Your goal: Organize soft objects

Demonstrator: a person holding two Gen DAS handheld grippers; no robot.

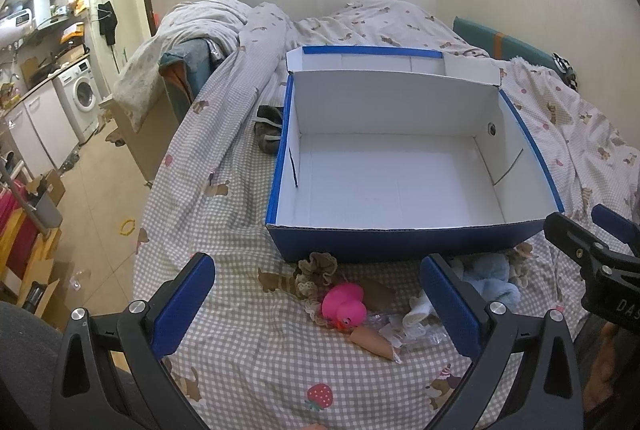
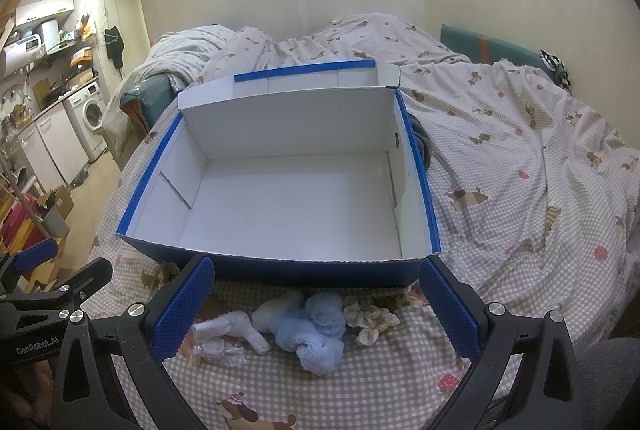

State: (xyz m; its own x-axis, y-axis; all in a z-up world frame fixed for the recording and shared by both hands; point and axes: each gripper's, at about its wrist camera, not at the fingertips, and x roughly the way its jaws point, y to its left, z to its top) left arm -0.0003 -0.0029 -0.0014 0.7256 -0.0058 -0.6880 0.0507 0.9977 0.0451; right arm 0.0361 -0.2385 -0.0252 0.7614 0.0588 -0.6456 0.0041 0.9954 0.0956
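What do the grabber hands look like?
Both grabbers are black plastic frames with round silver screws. The left gripper and the right gripper each have two flat fingers covered in bumpy blue pads. White letters on the left one's side read "GenRobot.AI". No cables show.
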